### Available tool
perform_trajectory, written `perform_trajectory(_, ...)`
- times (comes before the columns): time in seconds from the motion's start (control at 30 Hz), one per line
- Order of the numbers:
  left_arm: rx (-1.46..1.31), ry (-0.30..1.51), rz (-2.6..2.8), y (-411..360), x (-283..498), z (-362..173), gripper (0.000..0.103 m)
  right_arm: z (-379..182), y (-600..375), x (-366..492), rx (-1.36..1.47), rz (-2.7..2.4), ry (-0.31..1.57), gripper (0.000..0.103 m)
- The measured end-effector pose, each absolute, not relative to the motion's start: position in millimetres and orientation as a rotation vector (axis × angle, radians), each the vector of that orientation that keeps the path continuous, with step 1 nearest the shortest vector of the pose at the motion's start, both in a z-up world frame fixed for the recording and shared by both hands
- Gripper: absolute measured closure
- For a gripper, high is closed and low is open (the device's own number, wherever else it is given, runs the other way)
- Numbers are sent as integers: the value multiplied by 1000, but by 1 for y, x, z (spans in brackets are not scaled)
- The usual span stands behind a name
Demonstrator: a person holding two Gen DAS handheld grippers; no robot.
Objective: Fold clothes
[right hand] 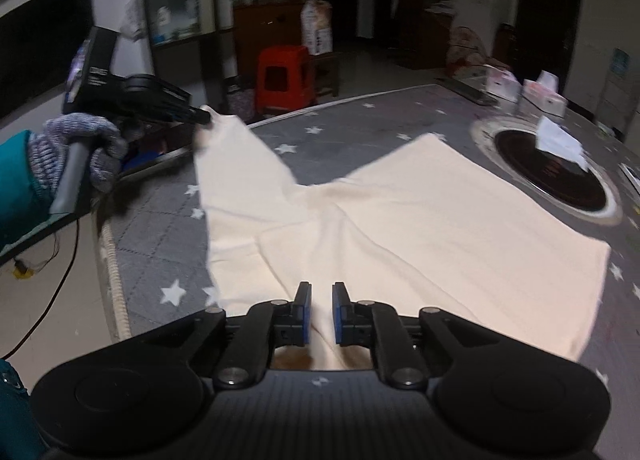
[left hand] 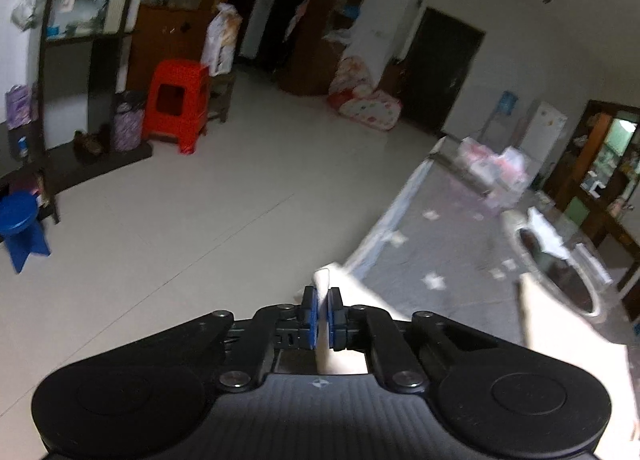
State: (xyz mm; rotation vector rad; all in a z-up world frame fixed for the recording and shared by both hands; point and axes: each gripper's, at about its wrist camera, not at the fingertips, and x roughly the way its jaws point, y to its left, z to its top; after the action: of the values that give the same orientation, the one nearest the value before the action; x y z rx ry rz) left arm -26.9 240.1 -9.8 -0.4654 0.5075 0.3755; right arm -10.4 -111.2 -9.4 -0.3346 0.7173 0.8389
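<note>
Clearly, we are only at the start: the cream garment lies mostly flat on the starred surface. Our left gripper pinches one corner, lifted; right gripper fingers grip the near edge. No fold finished yet.

The left wrist camera sits just behind the left tool, tilted down and looking out over the floor toward a red stool, with the star-patterned bench off to its right. The right wrist camera rides behind the right tool, close above a cream garment on that bench. Both views share the stool, the bench, the garment and the left tool.
</note>
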Motion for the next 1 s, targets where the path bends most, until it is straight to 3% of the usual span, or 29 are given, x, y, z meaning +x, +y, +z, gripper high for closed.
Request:
perform_trajectory(0.47, -435, 431, -132, 105, -9, 58, 98, -7, -188, -9, -186, 641, 702, 87)
perform_trajectory(1.0, -356, 613, -503, -32, 19, 14, 97, -19, -257, -19, -87, 467, 727, 87)
